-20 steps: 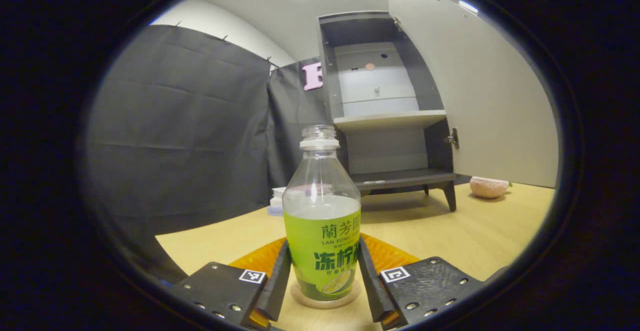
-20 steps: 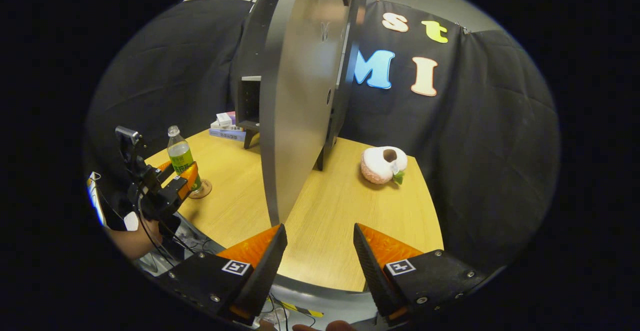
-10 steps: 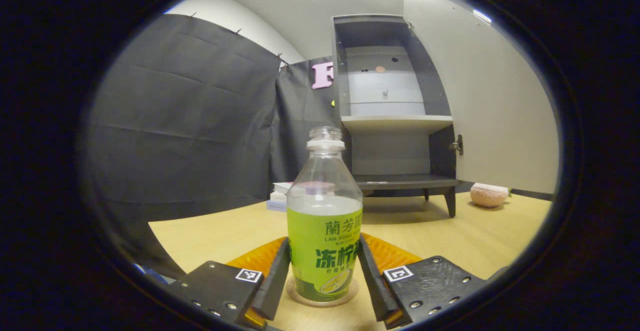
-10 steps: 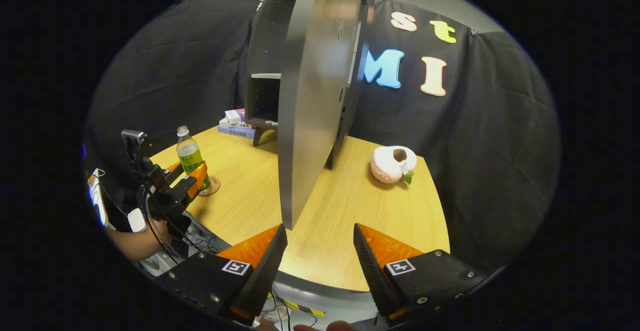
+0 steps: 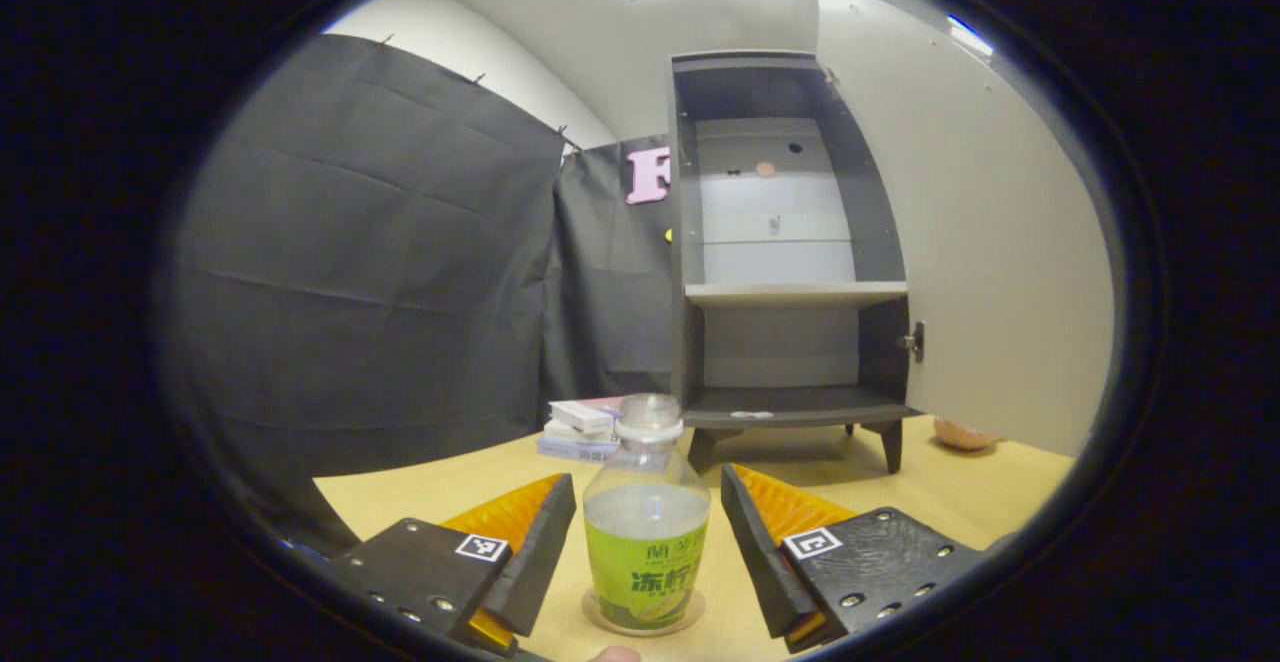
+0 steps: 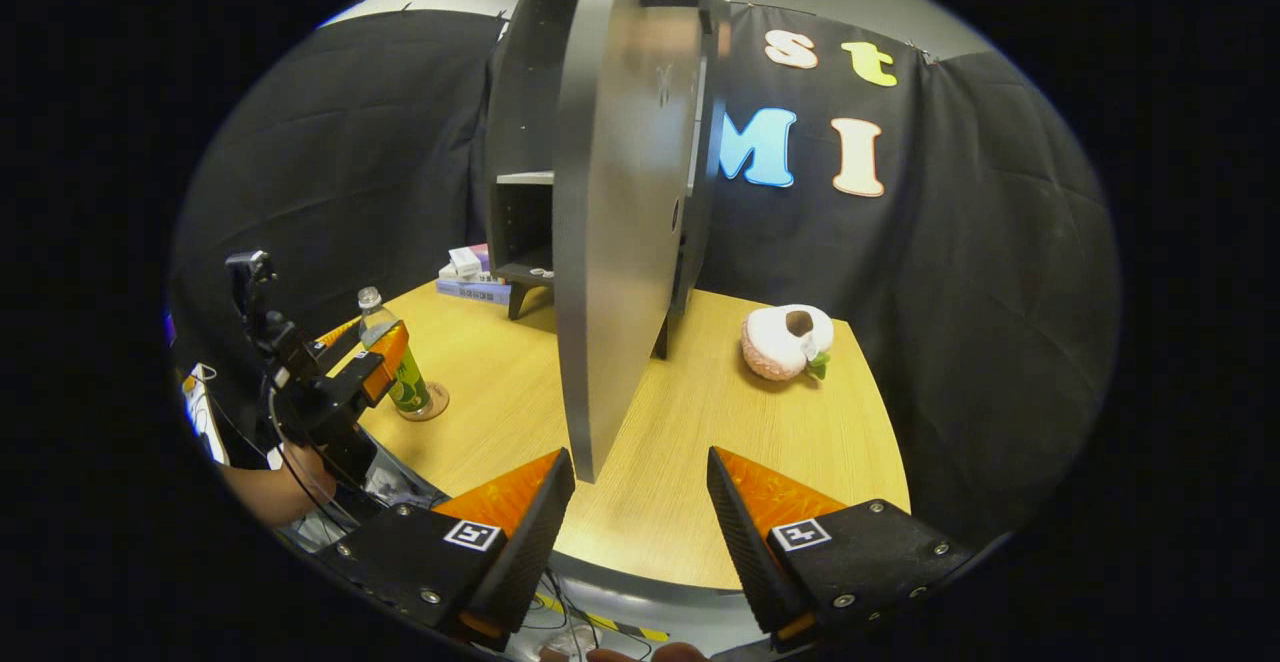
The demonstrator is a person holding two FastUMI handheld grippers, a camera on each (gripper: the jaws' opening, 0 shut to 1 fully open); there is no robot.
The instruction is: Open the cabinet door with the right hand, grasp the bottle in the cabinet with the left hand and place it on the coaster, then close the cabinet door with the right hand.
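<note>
Left gripper [image 5: 648, 532] raised, jaws apart either side of upright bottle [image 5: 647, 532] on coaster [image 5: 600, 614]; right gripper [image 6: 640, 512] jaws apart near door [image 6: 615, 242], coaster mostly hidden.

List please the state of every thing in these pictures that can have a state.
cabinet door: swung wide open.
cabinet: shelves bare.
bottle: upright on the coaster, uncapped, partly full.
coaster: under the bottle.
left hand-held gripper: open, fingers either side of the bottle.
right hand-held gripper: open, holding nothing.
</note>
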